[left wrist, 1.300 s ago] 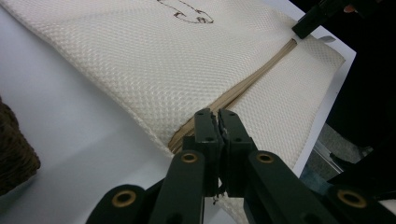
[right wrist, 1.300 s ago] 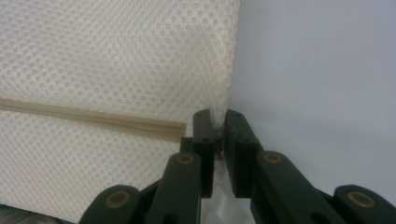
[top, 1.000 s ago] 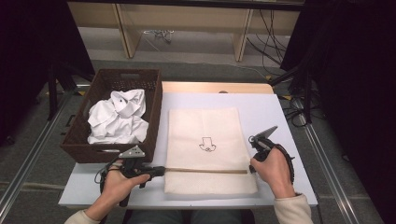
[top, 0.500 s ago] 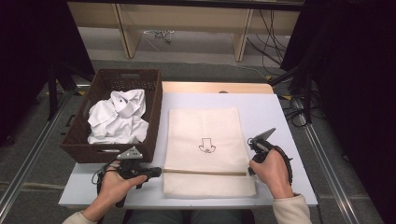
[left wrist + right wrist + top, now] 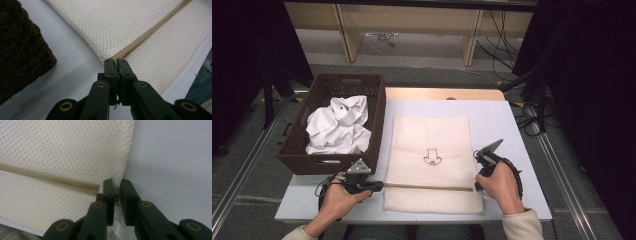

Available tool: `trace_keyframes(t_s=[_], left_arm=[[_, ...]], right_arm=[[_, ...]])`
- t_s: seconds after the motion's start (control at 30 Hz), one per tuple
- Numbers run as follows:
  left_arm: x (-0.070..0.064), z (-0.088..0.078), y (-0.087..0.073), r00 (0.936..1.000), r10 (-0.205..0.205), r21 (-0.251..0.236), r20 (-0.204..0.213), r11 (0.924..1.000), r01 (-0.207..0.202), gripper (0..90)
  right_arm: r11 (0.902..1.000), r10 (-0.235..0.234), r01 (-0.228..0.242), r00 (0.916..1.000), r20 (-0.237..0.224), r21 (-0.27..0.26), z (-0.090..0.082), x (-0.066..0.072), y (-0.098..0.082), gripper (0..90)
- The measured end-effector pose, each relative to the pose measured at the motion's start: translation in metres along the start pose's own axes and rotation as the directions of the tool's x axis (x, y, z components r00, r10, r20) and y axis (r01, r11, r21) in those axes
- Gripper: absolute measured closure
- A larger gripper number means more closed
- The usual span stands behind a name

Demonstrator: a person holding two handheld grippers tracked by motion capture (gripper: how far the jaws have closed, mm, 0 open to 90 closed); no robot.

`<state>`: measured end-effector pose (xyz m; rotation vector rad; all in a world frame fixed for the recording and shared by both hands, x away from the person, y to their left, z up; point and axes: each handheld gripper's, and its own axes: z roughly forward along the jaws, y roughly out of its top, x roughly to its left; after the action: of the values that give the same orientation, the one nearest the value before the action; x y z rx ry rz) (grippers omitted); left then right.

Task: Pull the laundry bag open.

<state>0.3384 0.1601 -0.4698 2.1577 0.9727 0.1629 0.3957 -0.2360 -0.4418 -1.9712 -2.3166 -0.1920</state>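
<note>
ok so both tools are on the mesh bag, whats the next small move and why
Probably pull the left tool along the zip toward the right tool. The left is shut at the zip's left end and the right pinches the bag at its right edge, bracing it, while the zip looks closed.

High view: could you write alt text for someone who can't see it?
A cream mesh bag lies flat on a white table, its zipper ends pinched by the left gripper and right gripper. A brown basket holds crumpled white cloth.
</note>
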Motion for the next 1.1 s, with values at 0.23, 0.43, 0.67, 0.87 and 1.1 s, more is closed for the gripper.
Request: trace_keyframes(t_s=[0.23,0.43,0.67,0.87,1.1], left_arm=[[-0.004,0.007,0.005,0.9977,0.061,0.04,-0.029,0.9974,-0.06,86.6],[-0.011,0.011,0.009,0.9947,0.092,0.032,-0.045,0.9953,-0.091,85.2],[-0.017,0.015,0.014,0.9904,0.127,0.02,-0.054,0.9918,-0.126,80.8],[-0.021,0.018,0.016,0.9907,0.127,-0.01,-0.048,0.9918,-0.128,78.2],[-0.021,0.023,0.012,0.9939,0.11,-0.008,-0.002,0.9939,-0.11,78.1]], right_arm=[[0.9972,-0.058,0.058,0.9983,0.004,-0.048,0.003,-0.002,-0.001,84.1],[0.9964,-0.067,0.068,0.9977,0.004,-0.051,0.003,-0.003,-0.001,83.8],[0.9965,-0.075,0.075,0.9972,0.007,-0.038,0.002,-0.003,0.0,82.3],[0.9995,-0.031,0.031,0.9994,0.016,-0.01,-0.002,0.0,-0.001,76.8],[0.9951,-0.04,0.041,0.9992,0.007,-0.09,-0.013,-0.001,-0.003,67.4]])
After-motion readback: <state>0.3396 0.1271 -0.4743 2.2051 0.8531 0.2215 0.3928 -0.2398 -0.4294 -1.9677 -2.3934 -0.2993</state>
